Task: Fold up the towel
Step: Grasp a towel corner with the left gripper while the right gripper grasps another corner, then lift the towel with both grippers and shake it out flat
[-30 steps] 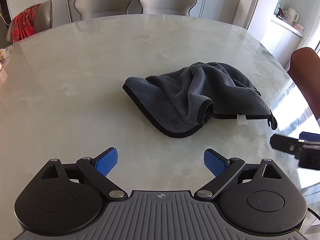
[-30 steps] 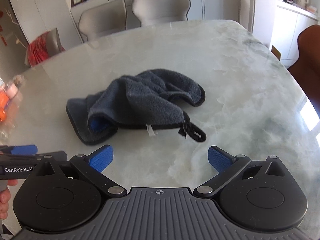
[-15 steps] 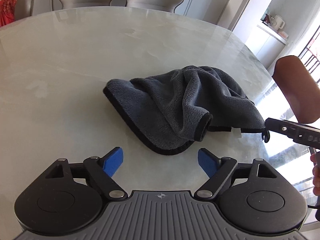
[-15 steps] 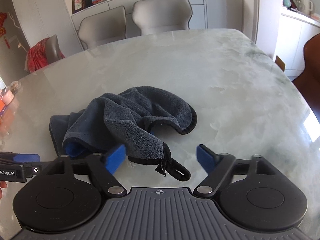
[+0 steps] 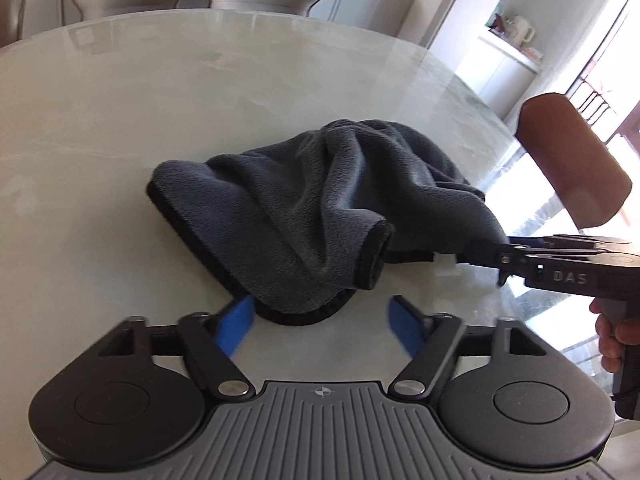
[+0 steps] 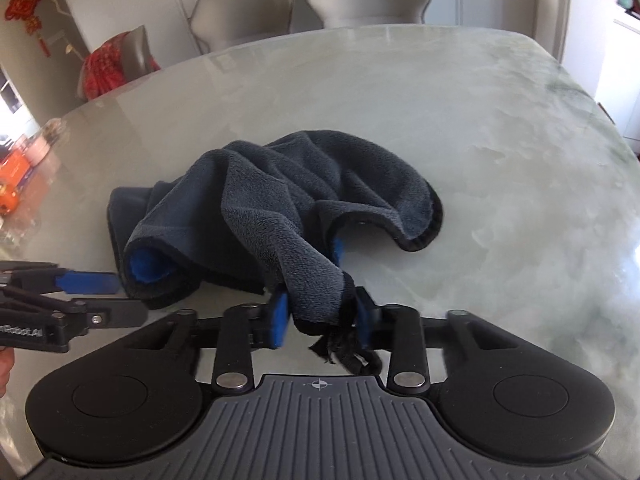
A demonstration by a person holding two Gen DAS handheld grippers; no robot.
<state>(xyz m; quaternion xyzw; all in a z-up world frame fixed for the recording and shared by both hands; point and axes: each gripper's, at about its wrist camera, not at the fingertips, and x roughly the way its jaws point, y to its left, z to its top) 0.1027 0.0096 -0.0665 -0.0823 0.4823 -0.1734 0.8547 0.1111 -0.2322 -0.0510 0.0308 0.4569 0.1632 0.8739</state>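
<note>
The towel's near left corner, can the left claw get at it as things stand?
Probably yes. The left claw is open, with the towel hem just ahead between its blue pads and only table around. The right claw grips another corner, off to the side.

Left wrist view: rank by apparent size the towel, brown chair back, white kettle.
1. towel, crumpled on the table, largest by far.
2. brown chair back, at the right edge.
3. white kettle, tiny on the far counter.
The kettle is much farther from the camera, so this ranks looks only.
</note>
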